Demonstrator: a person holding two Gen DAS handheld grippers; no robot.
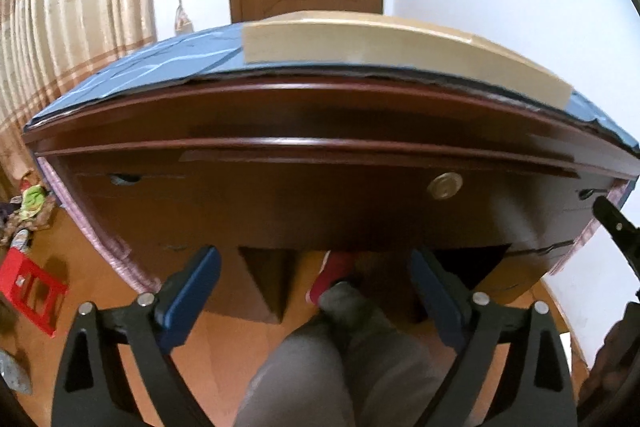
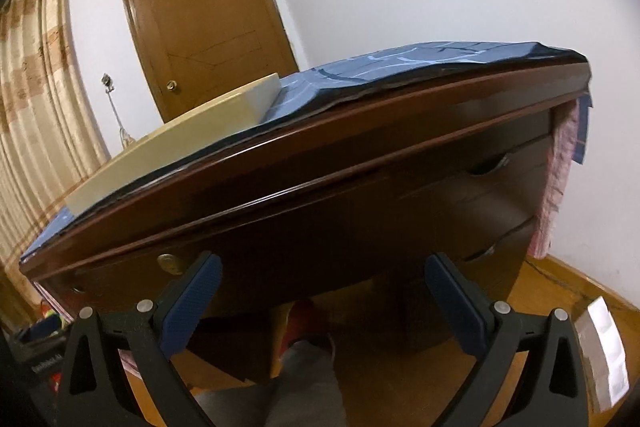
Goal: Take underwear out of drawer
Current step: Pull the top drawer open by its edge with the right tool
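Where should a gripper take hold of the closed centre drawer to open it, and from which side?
Judging by these views: grip the round brass knob on the drawer front, approaching straight on from the front. It is the only protruding part visible there. The open left gripper is nearer.

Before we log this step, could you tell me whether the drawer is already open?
No, the drawer front sits flush with its knob untouched.
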